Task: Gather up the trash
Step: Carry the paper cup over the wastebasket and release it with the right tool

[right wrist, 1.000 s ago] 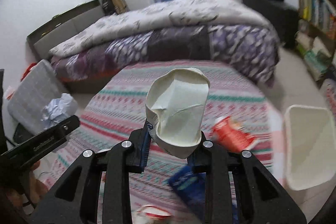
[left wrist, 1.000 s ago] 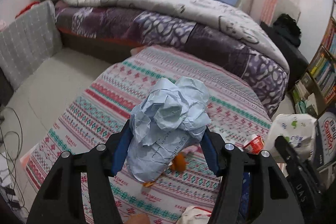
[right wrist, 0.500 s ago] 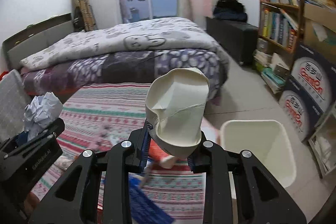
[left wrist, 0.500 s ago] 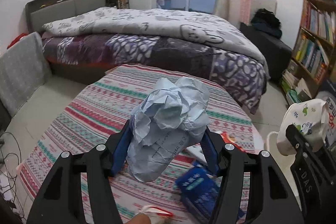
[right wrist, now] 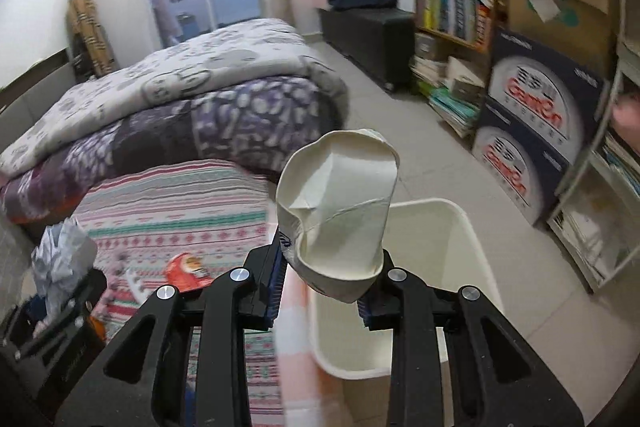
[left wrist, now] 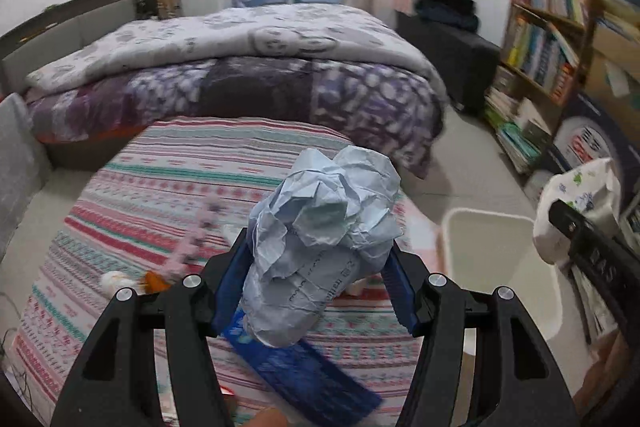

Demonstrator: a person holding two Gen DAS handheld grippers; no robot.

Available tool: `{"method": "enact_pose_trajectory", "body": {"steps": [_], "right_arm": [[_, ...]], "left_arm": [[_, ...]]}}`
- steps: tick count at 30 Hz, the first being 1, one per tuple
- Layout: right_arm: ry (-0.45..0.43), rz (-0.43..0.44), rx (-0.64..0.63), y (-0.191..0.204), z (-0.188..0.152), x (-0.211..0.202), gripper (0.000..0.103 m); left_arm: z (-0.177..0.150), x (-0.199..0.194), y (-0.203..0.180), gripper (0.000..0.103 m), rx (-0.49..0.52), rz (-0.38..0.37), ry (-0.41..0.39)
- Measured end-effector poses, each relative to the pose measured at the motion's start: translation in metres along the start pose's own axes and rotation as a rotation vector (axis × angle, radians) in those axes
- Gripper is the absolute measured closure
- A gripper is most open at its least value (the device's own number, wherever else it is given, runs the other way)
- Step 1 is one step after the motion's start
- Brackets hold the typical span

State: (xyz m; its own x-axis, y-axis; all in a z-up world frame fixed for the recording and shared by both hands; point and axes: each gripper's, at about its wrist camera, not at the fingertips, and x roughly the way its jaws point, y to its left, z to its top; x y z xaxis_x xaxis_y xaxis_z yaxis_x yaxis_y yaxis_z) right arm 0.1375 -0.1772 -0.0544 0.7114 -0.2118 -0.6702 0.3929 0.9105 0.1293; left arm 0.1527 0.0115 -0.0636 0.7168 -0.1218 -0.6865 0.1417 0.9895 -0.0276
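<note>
The bedroom had swung across both views: where you had been facing the striped bedspread and the litter on it, you now had the white bin on the tiled floor in front of you. A second back that bin sat at the far edge of the right wrist view and was missing from the left one altogether; now it lay right under your right tool and had come into the left view beside the bedspread's corner.

Your left tool was pinching the crumpled paper ball between its blue pads, the grip unchanged over that second. The ball hung above the bedspread, short of the bin, which stood just beyond the bedspread's edge on that side.

Your right tool was clamped on the crushed paper cup, its mouth flattened and tipped up toward the camera. The cup hung over the near part of the bin's opening, as far as the fisheye lets me judge, so it looked ready to drop first.

Other trash was left behind, well away from the bin: a blue packet lay on the bedspread under your left tool, and a red wrapper sat on the stripes beside your right tool.

So the carry looked nearly done. By my reading, you needed the left tool further over the bin before letting go, then another trip for the rest.
</note>
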Motion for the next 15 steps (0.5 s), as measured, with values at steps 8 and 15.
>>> {"method": "enact_pose_trajectory", "body": {"steps": [8, 15], "right_arm": [[0.007, -0.071, 0.163, -0.052, 0.007, -0.003, 0.039], [-0.024, -0.082, 0.260, -0.086, 0.014, -0.015, 0.021]], "left_arm": [[-0.004, 0.020, -0.044, 0.042, 0.036, -0.137, 0.085], [-0.008, 0.029, -0.083, 0.042, 0.087, -0.212, 0.121]]}}
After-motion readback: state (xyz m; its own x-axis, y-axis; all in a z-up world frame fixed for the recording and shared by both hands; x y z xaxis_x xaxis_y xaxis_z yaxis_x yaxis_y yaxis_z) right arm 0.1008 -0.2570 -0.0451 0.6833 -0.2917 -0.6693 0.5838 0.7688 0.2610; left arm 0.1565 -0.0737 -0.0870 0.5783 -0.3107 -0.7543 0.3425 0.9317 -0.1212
